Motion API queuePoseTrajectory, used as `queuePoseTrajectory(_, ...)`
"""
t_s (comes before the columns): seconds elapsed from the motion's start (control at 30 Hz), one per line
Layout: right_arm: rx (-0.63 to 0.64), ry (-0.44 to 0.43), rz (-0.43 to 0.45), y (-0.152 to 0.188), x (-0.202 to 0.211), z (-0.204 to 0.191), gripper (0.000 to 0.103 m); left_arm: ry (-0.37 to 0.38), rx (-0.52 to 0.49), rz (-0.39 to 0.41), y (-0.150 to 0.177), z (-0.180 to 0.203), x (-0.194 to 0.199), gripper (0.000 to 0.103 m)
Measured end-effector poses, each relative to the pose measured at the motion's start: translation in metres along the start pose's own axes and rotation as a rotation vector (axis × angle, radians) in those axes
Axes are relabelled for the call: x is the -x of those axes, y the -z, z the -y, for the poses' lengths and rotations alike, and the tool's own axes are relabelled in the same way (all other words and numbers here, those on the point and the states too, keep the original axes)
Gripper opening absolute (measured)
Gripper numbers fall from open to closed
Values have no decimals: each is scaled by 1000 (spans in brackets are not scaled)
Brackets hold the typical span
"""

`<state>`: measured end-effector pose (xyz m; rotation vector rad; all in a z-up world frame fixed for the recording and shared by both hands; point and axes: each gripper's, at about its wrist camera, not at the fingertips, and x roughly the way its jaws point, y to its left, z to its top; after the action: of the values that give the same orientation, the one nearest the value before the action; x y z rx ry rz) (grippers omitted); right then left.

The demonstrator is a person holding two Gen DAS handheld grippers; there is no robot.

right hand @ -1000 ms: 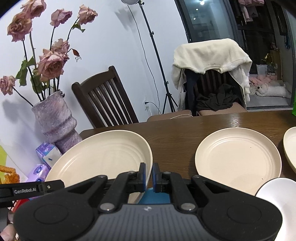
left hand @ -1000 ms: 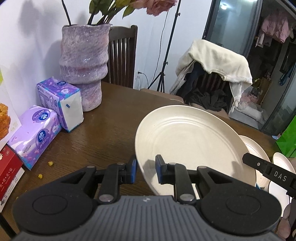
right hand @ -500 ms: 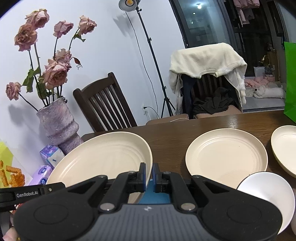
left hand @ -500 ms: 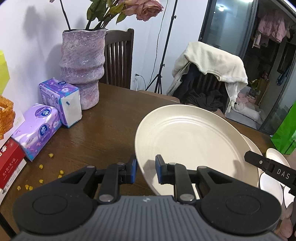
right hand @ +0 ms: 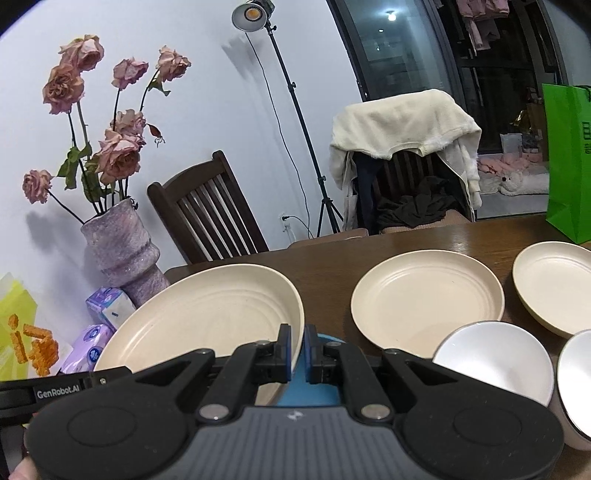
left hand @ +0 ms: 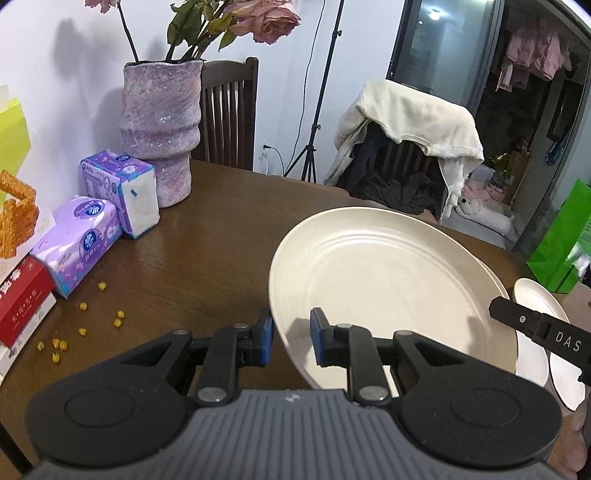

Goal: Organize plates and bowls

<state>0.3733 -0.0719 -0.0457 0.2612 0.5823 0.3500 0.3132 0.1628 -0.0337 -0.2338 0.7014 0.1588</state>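
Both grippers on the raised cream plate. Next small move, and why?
Probably carry the raised plate, pinched at opposite rims by the left gripper and right gripper, over the empty plate on the table and lower it: same colour, similar shape, so they should stack.

Bright indoor light, studio lamp glowing, soft wall shadows, fisheye-curved edges

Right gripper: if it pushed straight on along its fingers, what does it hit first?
Right gripper is already shut on the rim of the cream plate it holds. Beyond that, probably bare table left of the resting plate, though depth is unclear.
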Motion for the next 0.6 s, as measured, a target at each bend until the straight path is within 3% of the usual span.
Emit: queuePoseTrajectory(0.6,4,11,10,19,61,16,7,17,-13,8,28,23,49,21)
